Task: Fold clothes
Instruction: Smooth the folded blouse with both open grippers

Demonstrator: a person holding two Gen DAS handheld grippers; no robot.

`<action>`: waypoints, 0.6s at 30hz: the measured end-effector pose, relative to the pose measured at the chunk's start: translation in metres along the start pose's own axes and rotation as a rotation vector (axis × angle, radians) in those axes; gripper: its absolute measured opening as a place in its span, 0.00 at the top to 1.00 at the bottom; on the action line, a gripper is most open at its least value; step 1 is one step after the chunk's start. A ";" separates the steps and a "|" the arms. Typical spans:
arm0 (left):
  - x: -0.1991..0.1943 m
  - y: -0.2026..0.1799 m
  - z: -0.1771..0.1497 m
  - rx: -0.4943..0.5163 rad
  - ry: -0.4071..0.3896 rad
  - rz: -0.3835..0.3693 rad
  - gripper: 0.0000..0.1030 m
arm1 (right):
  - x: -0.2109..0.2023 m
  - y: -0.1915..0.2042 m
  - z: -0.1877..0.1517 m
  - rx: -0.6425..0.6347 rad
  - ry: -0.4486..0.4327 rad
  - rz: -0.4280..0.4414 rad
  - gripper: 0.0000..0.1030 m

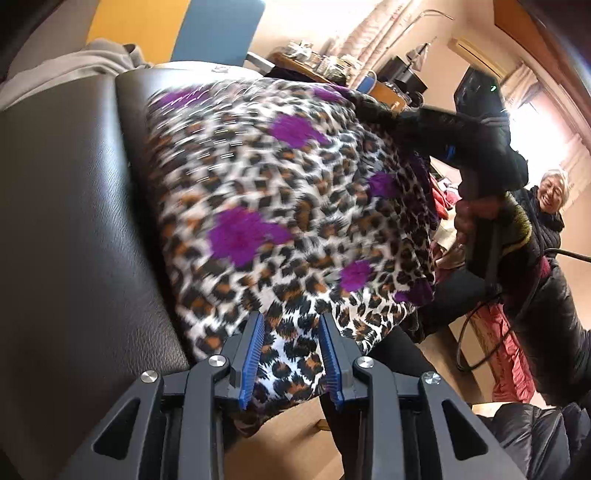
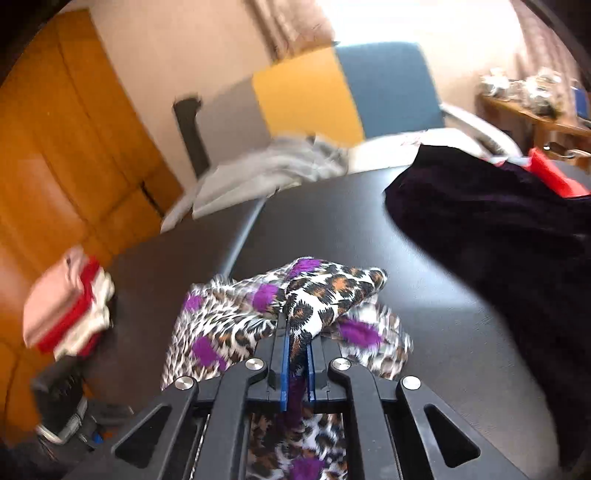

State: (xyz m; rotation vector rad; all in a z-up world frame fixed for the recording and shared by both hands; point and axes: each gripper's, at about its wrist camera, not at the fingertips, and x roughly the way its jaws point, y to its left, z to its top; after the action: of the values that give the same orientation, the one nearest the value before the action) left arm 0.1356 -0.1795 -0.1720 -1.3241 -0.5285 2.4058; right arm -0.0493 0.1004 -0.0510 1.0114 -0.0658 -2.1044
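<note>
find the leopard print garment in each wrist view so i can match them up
Left wrist view: the leopard print garment fills the middle, spread over the dark table, its near edge between the left gripper's open jaws.
Right wrist view: bunched at lower centre, a fold pinched in the right gripper.
Shared landmark: the yellow and blue panel beyond the table.
</note>
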 end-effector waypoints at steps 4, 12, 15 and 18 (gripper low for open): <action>-0.001 -0.003 -0.002 0.009 0.015 0.045 0.71 | 0.055 -0.041 -0.038 0.119 0.161 -0.060 0.92; -0.024 -0.010 0.043 -0.010 -0.077 0.034 0.66 | 0.016 -0.035 -0.037 0.121 0.011 -0.025 0.73; -0.023 -0.012 0.070 0.005 -0.117 0.077 0.64 | -0.010 0.002 -0.032 -0.040 -0.025 0.000 0.73; -0.005 -0.010 0.099 0.015 -0.123 0.117 0.63 | -0.015 0.048 -0.046 -0.235 0.030 0.084 0.69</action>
State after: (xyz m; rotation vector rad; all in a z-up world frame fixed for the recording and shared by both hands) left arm 0.0541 -0.1889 -0.1147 -1.2382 -0.4768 2.5944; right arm 0.0181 0.0900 -0.0553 0.8827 0.1486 -1.9664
